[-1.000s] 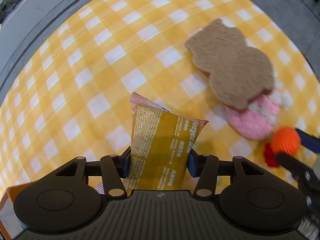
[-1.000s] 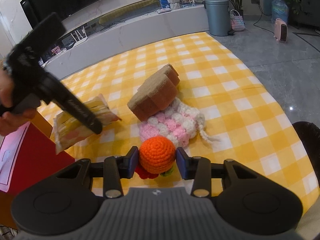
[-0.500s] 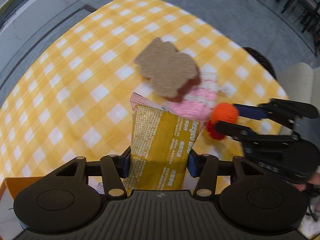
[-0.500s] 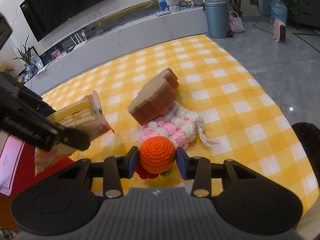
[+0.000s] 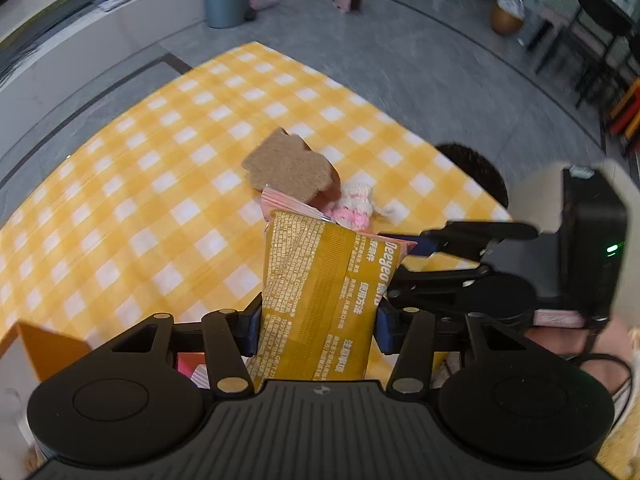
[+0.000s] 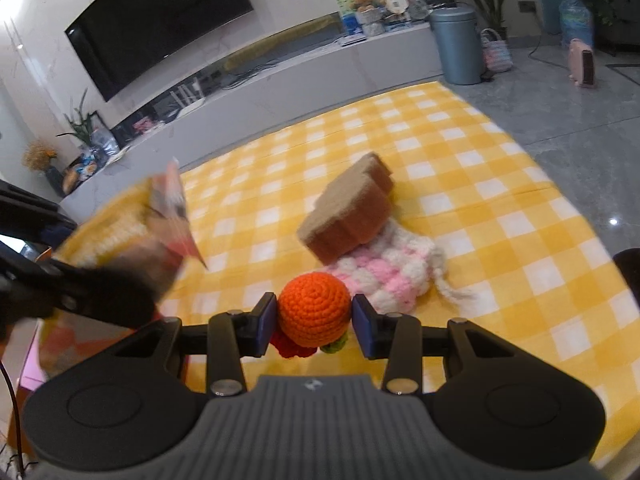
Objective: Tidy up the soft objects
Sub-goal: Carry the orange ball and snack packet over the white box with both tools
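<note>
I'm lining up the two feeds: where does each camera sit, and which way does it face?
Left wrist: rides the left tool, looking steeply down at the checked cloth; it grips a yellow packet, with the right tool alongside.
Right wrist: rides the right tool, looking across the cloth toward the TV; it grips an orange crochet ball.
Shared: brown sponge on pink-white crochet piece.

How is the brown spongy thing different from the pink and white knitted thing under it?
The brown sponge is one plain tan colour; the crocheted piece is pink and white. The sponge is a thick, smooth-sided block; the crocheted piece is flat, bumpy and has a trailing string. The sponge lies tilted on top; the crocheted piece lies underneath, on the checked cloth. Neither is in a gripper.
</note>
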The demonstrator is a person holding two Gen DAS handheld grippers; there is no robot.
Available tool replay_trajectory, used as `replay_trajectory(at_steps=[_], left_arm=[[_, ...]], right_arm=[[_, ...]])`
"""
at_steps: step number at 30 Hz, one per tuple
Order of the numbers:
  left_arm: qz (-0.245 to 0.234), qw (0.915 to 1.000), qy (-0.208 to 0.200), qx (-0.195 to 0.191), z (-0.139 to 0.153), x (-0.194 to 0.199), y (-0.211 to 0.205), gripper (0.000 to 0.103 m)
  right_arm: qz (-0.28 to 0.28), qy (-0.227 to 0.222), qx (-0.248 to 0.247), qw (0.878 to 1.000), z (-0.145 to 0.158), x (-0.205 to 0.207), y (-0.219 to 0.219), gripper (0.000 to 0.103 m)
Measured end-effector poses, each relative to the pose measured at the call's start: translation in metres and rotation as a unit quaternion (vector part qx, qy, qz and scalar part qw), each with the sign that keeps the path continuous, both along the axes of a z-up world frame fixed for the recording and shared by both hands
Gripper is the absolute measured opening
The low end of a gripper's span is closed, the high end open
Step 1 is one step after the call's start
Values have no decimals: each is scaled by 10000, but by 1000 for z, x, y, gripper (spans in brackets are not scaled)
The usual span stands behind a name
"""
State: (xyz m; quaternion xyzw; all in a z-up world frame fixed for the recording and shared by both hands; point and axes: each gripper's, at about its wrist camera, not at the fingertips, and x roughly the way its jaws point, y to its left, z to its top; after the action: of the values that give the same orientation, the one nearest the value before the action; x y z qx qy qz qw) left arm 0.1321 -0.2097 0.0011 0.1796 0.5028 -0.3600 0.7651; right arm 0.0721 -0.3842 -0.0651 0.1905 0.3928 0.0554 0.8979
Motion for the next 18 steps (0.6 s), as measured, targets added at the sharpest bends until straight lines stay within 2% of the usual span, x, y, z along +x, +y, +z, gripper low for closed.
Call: replay_trajectory(at_steps=[5,8,13,16,18], left_arm=[[105,9994,-124,-306,26,-13,22,58],[319,9975,-168,-609,43,-16,42,58],[587,9935,-498,-838,61,-33,81,58],[919,9880,-589,-1095,63,-41,110,58],[1207,9805,-561,-1449,61,-43,133,58]], right_arm=[[49,-169,135,9998,7,-4,3,41],[57,-424,380,9984,18,-10,0,41],[285,-960,682,9926,45,-25,13,41],[501,-1292,869,9865,66,-30,29,41],[613,-1503,965,9820,78,-33,41,41]])
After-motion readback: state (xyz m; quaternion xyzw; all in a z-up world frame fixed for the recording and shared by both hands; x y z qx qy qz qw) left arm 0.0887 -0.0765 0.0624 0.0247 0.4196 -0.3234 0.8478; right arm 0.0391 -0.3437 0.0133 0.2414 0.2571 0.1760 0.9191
